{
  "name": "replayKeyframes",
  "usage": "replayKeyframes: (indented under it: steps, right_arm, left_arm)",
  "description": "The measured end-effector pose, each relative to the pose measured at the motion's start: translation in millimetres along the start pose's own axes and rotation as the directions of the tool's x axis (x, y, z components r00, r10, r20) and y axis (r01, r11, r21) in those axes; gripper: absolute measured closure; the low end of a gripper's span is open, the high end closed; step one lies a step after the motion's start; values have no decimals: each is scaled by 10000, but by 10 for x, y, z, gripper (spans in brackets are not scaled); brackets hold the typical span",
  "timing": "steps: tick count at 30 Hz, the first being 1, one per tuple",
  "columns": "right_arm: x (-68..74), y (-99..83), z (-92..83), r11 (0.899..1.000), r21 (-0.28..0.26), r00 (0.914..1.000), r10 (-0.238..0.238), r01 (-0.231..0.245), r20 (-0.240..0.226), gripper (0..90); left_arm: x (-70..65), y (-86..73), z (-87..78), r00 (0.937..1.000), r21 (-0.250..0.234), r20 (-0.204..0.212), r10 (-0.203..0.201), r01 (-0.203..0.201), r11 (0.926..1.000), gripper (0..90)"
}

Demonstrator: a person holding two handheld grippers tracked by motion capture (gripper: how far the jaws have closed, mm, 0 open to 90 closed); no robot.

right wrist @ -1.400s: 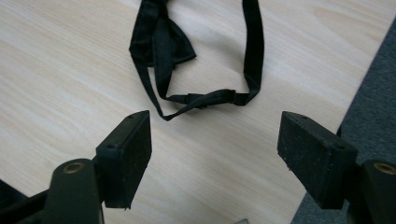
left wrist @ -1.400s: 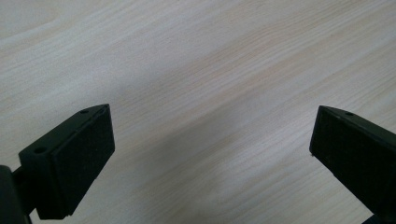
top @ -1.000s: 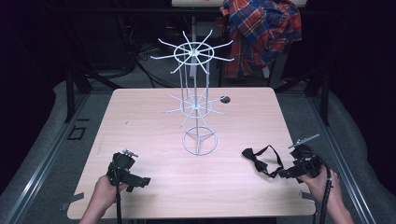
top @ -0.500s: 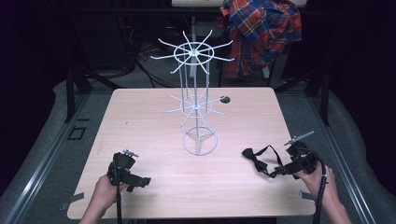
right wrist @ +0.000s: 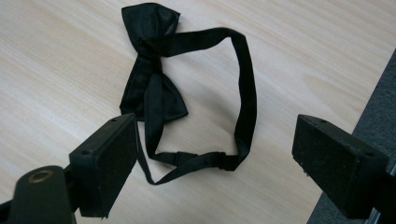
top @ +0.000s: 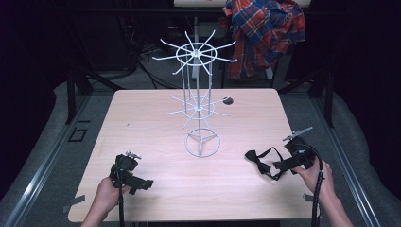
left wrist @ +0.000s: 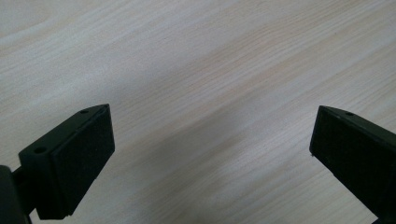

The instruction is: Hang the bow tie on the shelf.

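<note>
A black bow tie (right wrist: 154,88) is seen lying flat on the pale wooden bench (top: 156,127) near its right edge, its strap looped beside it; the right claw (top: 280,165) is held wide open just short of the strap with nothing gripped, so the pick-up is judged not yet made — lifting it, and perhaps hanging it on the white wire rack (top: 198,101) at mid-bench, is left. The left claw (top: 142,183) is held wide open and empty over bare wood at the near left; a dark room is seen around the bench, with a plaid shirt (top: 265,33) hung behind.
</note>
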State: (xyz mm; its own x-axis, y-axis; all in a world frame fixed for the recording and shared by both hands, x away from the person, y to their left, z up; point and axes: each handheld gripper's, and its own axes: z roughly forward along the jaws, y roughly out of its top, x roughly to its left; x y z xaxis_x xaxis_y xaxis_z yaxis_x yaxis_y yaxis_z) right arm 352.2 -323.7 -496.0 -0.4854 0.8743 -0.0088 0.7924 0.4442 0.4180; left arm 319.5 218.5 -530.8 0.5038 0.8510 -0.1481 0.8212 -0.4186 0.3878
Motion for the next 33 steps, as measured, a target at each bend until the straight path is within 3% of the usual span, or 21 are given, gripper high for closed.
replayKeyframes:
  steps: [7, 8, 11, 14, 16, 21, 25, 28, 29, 33]
  right_arm:
    - [-48, 88, 153, 9998, 215, 9999, -9, 6, 145, 197]
    - [-59, 106, 180, 9997, 244, 9996, 24, -30, 268, 283]
    - [-70, 141, 230, 9992, 302, 9987, 254, -267, 431, 393]
    - [-84, 179, 270, 9984, 501, 9982, 237, -265, 551, 454]
    - [-63, 187, 311, 9987, 285, 9973, 404, -422, 613, 482]
    - [-59, 198, 332, 9984, 535, 9949, 139, -193, 998, 531]
    - [-103, 209, 384, 9974, 478, 9948, 495, -539, 887, 608]
    - [-108, 209, 433, 9970, 411, 9926, 603, -649, 1058, 690]
    - [-122, 213, 425, 9968, 597, 9933, 472, -537, 1054, 726]
    - [-135, 202, 401, 9971, 481, 9934, 542, -593, 1007, 781]
  left_arm:
    - [-8, 2, 2, 10000, -10, 35, -9, 9, 10000, 0]
    - [-9, 2, 1, 10000, -6, 41, -13, 13, 10000, 0]
    - [-7, 2, 1, 10000, 5, 31, -4, 4, 10000, 0]
    - [-7, 2, 1, 10000, 11, 26, -5, 5, 10000, 0]
    - [-9, 1, 1, 10000, 2, 35, -18, 18, 10000, 0]
    - [-5, 0, 2, 10000, 33, 28, 45, -45, 10000, 0]
    - [-16, 3, 9, 10000, 37, 16, 59, -59, 10000, 0]
    - [-10, 4, 11, 10000, 50, 33, 53, -53, 10000, 1]
    - [-12, 3, 13, 10000, 42, 43, 8, -8, 10000, 0]
    - [-9, 0, 4, 10000, 68, 52, 62, -63, 10000, 1]
